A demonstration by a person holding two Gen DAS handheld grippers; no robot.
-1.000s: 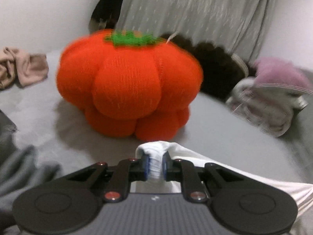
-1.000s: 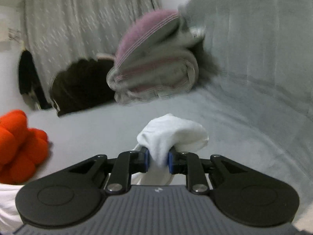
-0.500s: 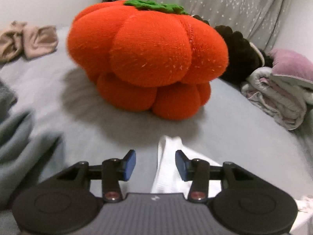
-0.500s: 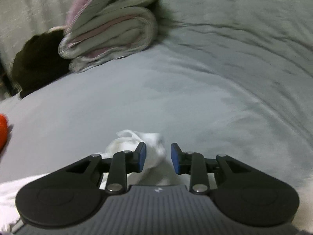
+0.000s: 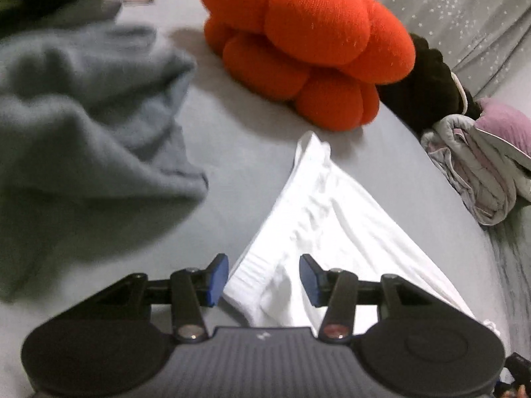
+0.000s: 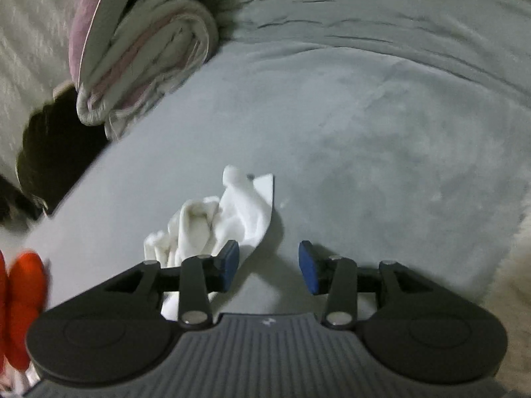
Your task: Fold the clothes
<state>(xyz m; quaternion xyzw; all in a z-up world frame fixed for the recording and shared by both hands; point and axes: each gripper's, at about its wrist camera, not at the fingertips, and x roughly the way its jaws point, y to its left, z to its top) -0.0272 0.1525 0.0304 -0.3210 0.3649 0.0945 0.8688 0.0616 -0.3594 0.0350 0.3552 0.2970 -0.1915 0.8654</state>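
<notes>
A white garment (image 5: pixel 318 219) lies spread on the grey bed, running from the orange cushion toward the camera in the left wrist view. My left gripper (image 5: pixel 264 280) hangs open just above its near ribbed edge, holding nothing. In the right wrist view a bunched end of the white garment (image 6: pixel 232 215) rests on the bed. My right gripper (image 6: pixel 268 267) is open, with its left finger over that cloth and nothing pinched between the pads.
A big orange pumpkin cushion (image 5: pixel 305 39) sits behind the garment. A crumpled grey garment (image 5: pixel 83 126) lies at the left. A folded pink and grey blanket (image 6: pixel 139 53) and a dark garment (image 5: pixel 428 86) sit at the far side, against a grey curtain.
Both grippers were shut on the white garment one second ago, then opened and let it drop onto the bed. Both have since pulled back and opened wider.
</notes>
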